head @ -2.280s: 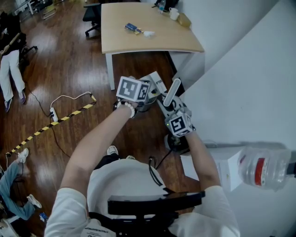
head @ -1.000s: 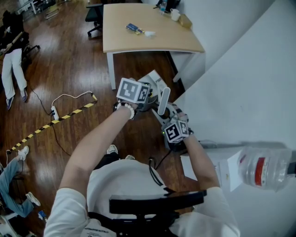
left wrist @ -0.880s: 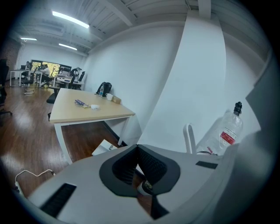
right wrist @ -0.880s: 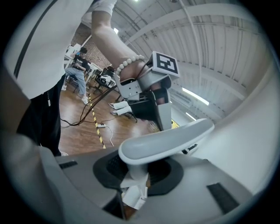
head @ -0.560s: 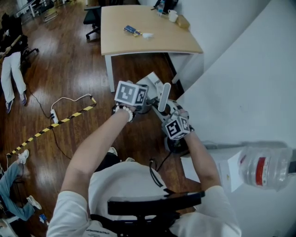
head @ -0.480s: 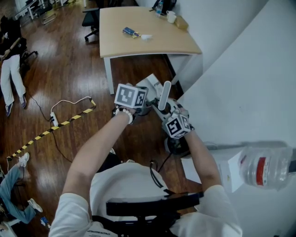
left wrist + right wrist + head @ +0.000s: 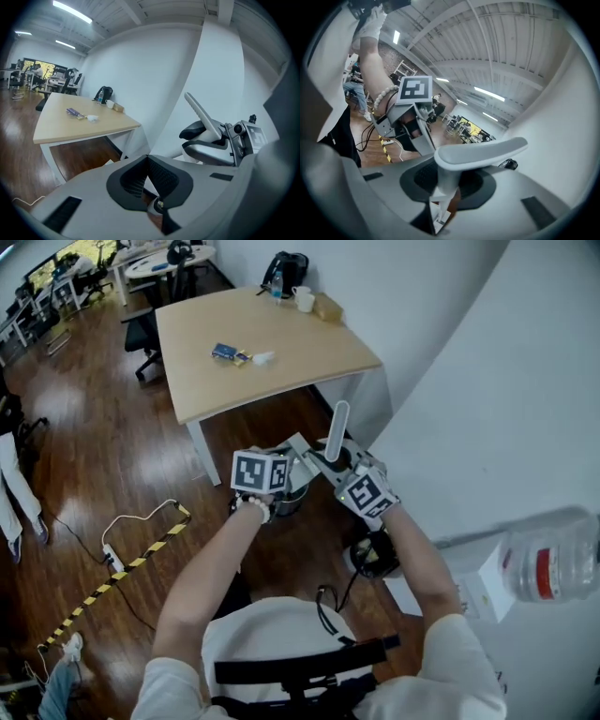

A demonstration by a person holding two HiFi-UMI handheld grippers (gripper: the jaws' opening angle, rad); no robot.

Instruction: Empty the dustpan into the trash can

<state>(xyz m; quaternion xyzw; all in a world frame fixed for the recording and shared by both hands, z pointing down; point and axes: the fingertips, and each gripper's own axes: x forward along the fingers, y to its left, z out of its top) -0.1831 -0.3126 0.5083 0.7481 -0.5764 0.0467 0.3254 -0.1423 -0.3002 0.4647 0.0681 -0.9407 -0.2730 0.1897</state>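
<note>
**A:** What does the right gripper (image 7: 445, 187) have?

**B:** Its jaws stand narrow, clamped on the stem of the pale grey dustpan handle (image 7: 338, 427). In the head view the handle rises from the jaws toward 12 o'clock. I can't make out the pan itself.

**A:** And the left gripper (image 7: 148, 158)?

**B:** Its jaw tips are pressed together with nothing seen between them. It sits just at 9 o'clock of the right one, over a grey round container (image 7: 286, 501).

**A:** What differs from earlier?

**B:** The clamp on the handle is unchanged. The handle leaned toward 1 o'clock and now stands nearly upright. In the head view the wooden table (image 7: 309, 362) has slid from 12 toward 11 o'clock.
</note>
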